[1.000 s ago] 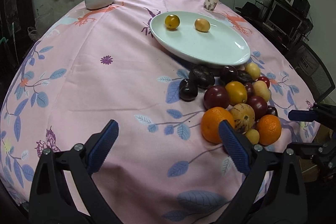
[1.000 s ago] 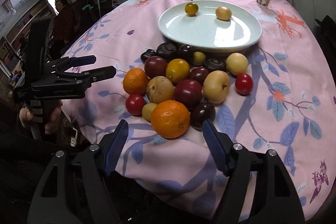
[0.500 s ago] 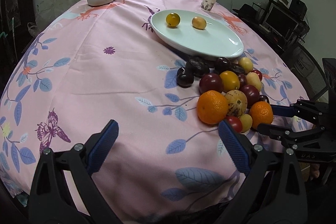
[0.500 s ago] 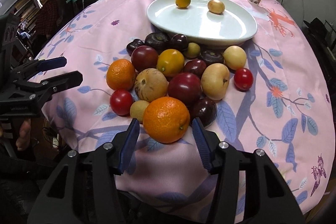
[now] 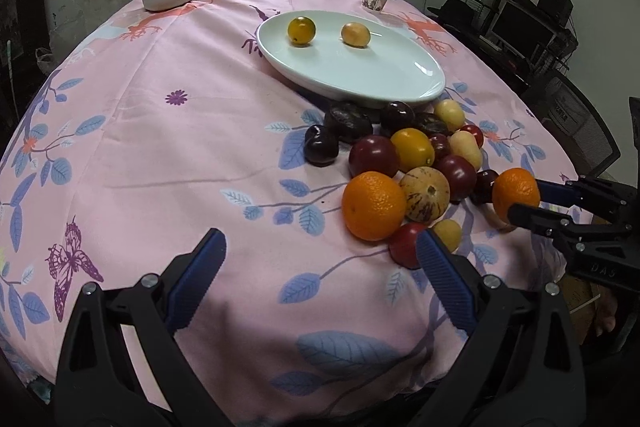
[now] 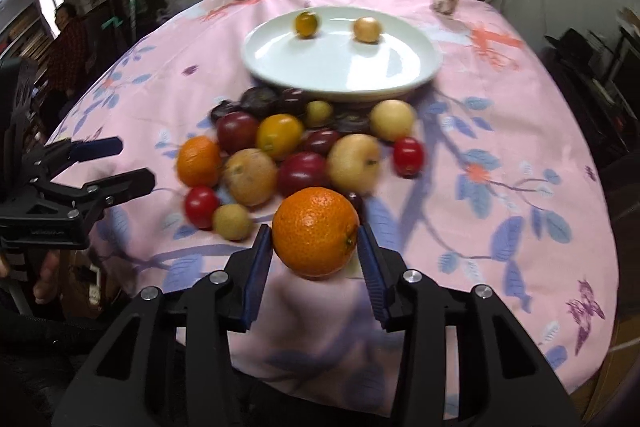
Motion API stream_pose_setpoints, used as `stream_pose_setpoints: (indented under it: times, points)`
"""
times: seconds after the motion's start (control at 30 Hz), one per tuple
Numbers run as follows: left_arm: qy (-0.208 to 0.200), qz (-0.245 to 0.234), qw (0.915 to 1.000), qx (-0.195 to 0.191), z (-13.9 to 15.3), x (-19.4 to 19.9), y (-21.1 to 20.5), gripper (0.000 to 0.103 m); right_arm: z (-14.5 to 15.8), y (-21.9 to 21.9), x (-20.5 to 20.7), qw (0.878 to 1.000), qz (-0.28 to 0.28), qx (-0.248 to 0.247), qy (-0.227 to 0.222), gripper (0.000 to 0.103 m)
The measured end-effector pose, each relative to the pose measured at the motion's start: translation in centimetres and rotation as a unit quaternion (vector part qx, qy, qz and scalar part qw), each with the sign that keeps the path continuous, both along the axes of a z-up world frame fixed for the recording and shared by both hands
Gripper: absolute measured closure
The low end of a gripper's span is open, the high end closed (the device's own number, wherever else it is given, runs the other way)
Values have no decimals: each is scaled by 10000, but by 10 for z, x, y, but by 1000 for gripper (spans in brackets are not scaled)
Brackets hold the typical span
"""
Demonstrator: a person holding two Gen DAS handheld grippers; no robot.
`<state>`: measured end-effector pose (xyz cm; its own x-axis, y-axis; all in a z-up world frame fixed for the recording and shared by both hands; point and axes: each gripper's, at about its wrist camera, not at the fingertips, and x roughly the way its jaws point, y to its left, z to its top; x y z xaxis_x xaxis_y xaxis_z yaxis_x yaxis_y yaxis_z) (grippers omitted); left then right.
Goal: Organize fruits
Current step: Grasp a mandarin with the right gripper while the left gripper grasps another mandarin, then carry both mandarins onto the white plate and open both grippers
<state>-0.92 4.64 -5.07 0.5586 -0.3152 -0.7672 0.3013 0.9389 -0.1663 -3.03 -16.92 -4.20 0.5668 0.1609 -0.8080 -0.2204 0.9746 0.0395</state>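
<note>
Orange (image 6: 315,233) pinched in right hand-held gripper (image 6: 316,251), jaws just closing | left hand-held gripper (image 5: 320,263) spread, empty | plate (image 5: 400,83) holds two fruits | pile (image 5: 416,155) remains on tabletop

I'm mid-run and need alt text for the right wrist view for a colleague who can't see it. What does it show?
The right claw is shut on an orange, its pads having just closed in. Behind lies a pile of mixed fruit on a pink floral tablecloth, then a white plate holding two small yellow fruits. The left claw hangs open at the left edge.
</note>
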Motion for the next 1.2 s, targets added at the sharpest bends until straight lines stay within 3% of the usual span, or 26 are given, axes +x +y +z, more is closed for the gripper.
stream_pose_setpoints:
  times: [0.13, 0.3, 0.4, 0.47, 0.63, 0.77, 0.8, 0.83, 0.93, 1.2]
  points:
    - [238, -25, 9997, -7, -8, 13, -15, 7, -6, -25, -1, 9987, -467, -201, -53, 59]
    - [520, -3, 9986, -121, -17, 27, -29, 20, -14, -40, -1, 9986, -521, -123, -2, 59]
    - [555, -94, 9983, -140, -15, 31, -41, 46, -22, -48, -1, 9985, -526, -56, 116, 59]
    - [464, -67, 9989, 92, -14, 30, -48, 61, -24, -53, -3, 9985, -532, -1, 135, 59]
    - [454, -53, 9988, 145, -16, 27, -47, 60, -34, -54, 0, 9985, -398, 187, 335, 59]
    - [414, 46, 9990, 157, -18, 26, -44, 50, -39, -49, 4, 9986, -424, 120, 299, 60]
    - [442, 47, 9990, 82, -18, 26, -41, 51, -40, -49, 5, 9986, -418, 128, 292, 60]
    - [452, -2, 9990, -29, -17, 24, -39, 62, -39, -48, 4, 9987, -409, 121, 292, 60]
    - [291, -5, 9994, 184, -14, 20, -43, 62, -35, -51, 3, 9983, -462, 228, 278, 61]
    - [114, 13, 9999, 88, 0, 13, -32, 62, -18, -45, 3, 9985, -472, 264, 70, 61]
